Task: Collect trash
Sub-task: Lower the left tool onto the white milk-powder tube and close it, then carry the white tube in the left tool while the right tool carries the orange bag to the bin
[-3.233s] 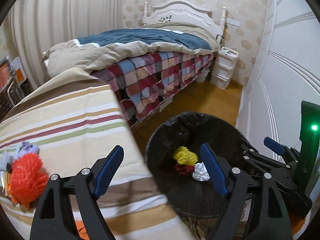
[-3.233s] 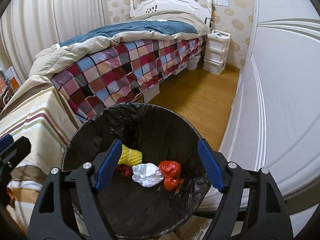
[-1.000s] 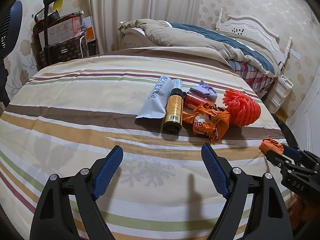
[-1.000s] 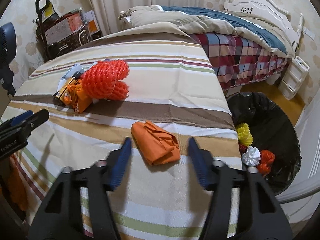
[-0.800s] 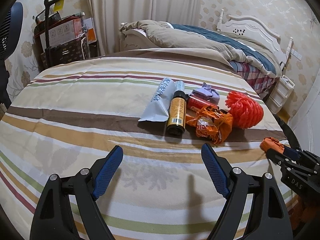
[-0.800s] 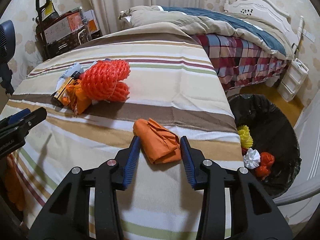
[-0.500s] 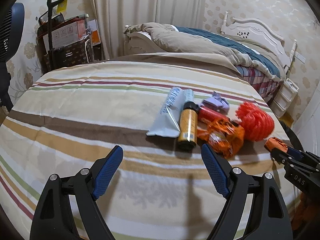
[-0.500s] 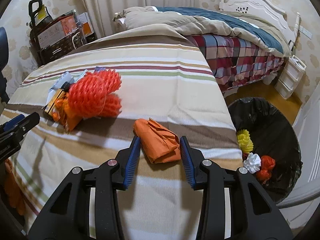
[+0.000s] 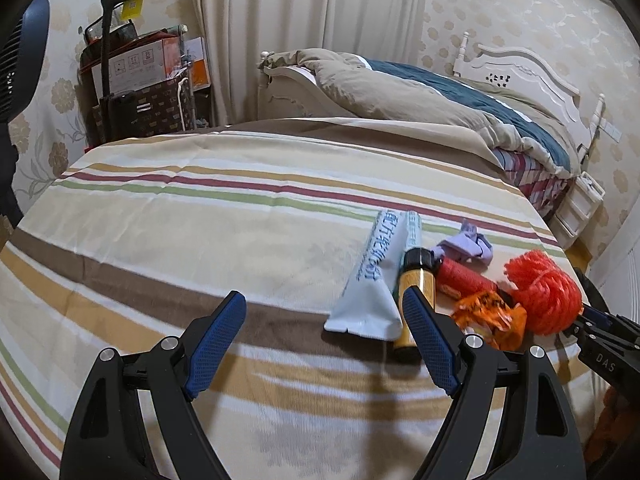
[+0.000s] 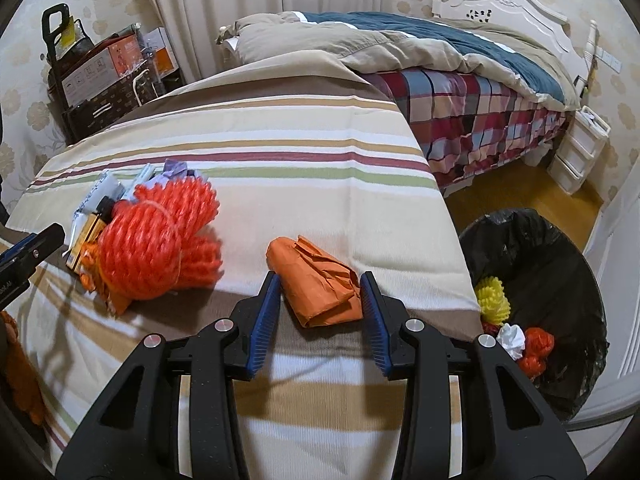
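A crumpled orange paper bag lies on the striped tablecloth. My right gripper is shut on its near end, blue pads pressing both sides. Left of it lies a red foam net. My left gripper is open and empty above the cloth, left of a pile: a pale blue tube, an amber bottle, a red can, an orange wrapper, the red net and a purple scrap. A black-lined bin holds several trash pieces.
A bed with a plaid cover stands behind the table. White drawers stand by the wall on the wooden floor. Boxes and a trolley sit at the far left by the curtain. A white door panel is at right.
My right gripper has closed from wide open onto the orange paper bag. My left gripper swung from the bin to the table and keeps drifting left, still open.
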### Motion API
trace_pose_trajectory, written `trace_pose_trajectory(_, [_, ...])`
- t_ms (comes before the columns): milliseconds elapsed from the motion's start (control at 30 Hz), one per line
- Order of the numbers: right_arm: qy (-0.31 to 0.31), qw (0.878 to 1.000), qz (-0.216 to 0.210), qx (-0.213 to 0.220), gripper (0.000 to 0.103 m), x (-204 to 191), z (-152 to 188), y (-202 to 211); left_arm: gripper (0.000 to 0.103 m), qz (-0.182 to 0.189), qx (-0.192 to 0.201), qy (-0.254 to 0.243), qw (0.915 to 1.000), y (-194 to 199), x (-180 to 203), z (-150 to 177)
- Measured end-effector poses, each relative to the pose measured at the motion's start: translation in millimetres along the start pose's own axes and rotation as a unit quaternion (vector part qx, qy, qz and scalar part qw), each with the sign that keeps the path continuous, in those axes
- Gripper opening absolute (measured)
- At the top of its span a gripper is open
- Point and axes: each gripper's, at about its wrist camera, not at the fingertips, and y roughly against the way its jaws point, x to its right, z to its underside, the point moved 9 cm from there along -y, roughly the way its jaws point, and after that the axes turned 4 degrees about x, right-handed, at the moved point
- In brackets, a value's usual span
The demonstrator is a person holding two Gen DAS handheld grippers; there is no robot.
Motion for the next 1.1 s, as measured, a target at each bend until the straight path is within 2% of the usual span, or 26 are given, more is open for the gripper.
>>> trace_pose_trajectory(133, [0.001,1.0,0.003,-0.001,0.04,-1,-3,-4,0.074,0.013,-0.005,-0.01,0.9999,-9,3,-5])
trace_pose_trajectory(300, [0.002,1.0,0.005,-0.001,0.041,0,-4,-4,0.06,0.034,-0.032,-0.009,0.9989,-22,6,-3])
trace_pose_trajectory(467, [0.006,1.0,0.009,-0.001,0.041,0,-5,-6,0.048,0.048,-0.045,-0.028,0.9974,-25,15,1])
trace_pose_trajectory(567, [0.007,1.0,0.01,-0.001,0.041,0,-5,-6,0.036,0.058,-0.052,-0.032,0.9964,-26,19,4])
trace_pose_trajectory(867, [0.006,1.0,0.01,-0.001,0.04,0,-5,-6,0.034,0.063,-0.051,-0.046,0.9956,-23,25,6])
trace_pose_trajectory(1100, [0.002,1.0,0.007,0.003,0.04,0,-5,-3,0.033,0.059,-0.038,-0.038,0.9968,-16,22,4])
